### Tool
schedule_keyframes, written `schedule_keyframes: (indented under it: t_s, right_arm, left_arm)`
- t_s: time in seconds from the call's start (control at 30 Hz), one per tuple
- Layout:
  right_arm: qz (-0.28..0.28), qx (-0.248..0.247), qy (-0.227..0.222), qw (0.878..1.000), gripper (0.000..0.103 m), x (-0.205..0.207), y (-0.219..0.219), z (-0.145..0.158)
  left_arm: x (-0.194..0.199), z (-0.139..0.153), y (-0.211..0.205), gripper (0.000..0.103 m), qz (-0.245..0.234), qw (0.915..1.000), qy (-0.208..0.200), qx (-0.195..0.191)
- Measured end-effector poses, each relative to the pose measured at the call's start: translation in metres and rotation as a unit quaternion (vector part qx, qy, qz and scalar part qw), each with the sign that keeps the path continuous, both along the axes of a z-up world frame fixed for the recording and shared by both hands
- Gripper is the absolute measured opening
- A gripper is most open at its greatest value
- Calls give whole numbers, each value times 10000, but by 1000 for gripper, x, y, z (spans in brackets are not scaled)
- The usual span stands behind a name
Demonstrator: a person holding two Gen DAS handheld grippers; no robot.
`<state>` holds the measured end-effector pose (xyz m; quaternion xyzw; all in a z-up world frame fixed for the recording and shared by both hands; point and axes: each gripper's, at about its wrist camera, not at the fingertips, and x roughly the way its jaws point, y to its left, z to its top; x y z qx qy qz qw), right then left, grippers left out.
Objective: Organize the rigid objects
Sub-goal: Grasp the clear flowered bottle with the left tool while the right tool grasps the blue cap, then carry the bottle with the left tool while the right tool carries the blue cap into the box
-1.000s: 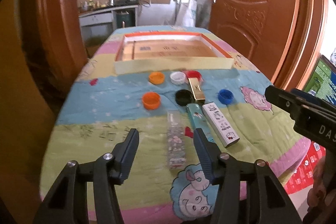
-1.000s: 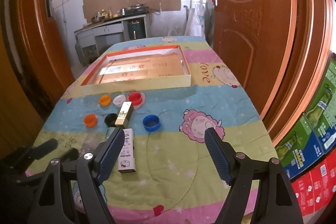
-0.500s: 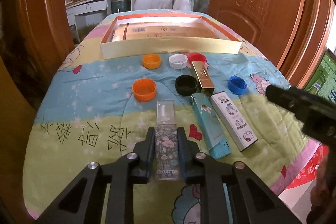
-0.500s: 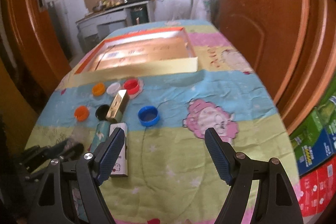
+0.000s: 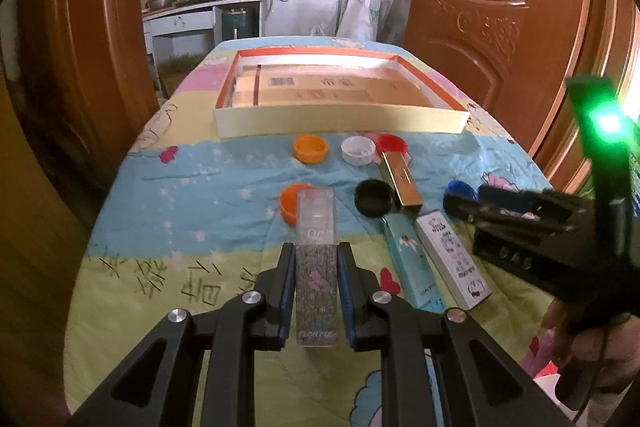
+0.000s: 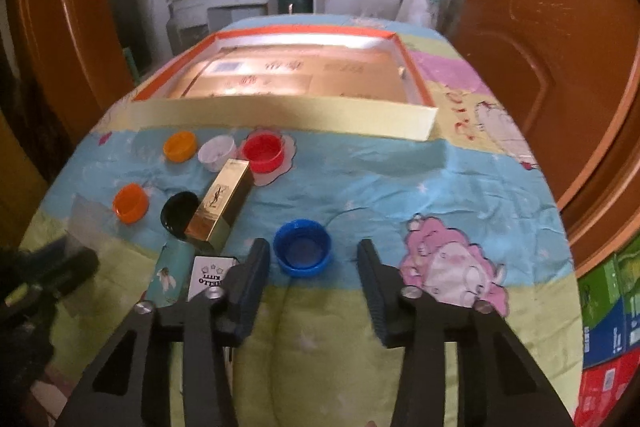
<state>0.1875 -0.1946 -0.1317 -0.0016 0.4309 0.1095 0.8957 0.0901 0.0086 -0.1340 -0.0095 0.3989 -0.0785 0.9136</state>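
My left gripper (image 5: 316, 255) is shut on a long clear box with a flowered print (image 5: 315, 215), whose far end reaches an orange cap (image 5: 288, 205). My right gripper (image 6: 313, 249) is low over the cloth and its jaws are closing. A blue cap (image 6: 303, 253) sits between the fingertips, and neither pad touches it. In the left wrist view that right gripper (image 5: 460, 203) comes in from the right at the blue cap (image 5: 460, 189). A gold box (image 6: 222, 205), a teal box (image 5: 410, 267) and a white box (image 5: 452, 259) lie between the grippers.
A shallow orange-rimmed tray (image 5: 340, 125) stands across the far half of the table. In front of it lie an orange cap (image 5: 310, 148), a white cap (image 5: 358, 150), a red cap (image 5: 392, 143) and a black cap (image 5: 375, 197). Wooden doors flank the table; cartons (image 6: 608, 327) are stacked at the right.
My left gripper has shut on the clear box and pushed slightly forward. My right gripper has come down and forward to the blue cap, and its jaws have narrowed.
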Motion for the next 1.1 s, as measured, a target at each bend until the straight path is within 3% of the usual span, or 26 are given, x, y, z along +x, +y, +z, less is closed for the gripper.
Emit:
schedule_keyframes:
  t_s: [0.13, 0.6, 1.1]
  right_arm:
    - [74, -115, -40, 9999, 31, 2, 5, -1]
    - [-33, 264, -172, 9995, 31, 4, -6, 31]
    - [94, 520, -419, 9977, 31, 39, -10, 69]
  left_arm:
    - [5, 2, 5, 21, 66, 10000, 35, -29]
    - [35, 24, 10, 21, 97, 9997, 31, -204]
    - [104, 63, 4, 21, 204, 9996, -105, -141]
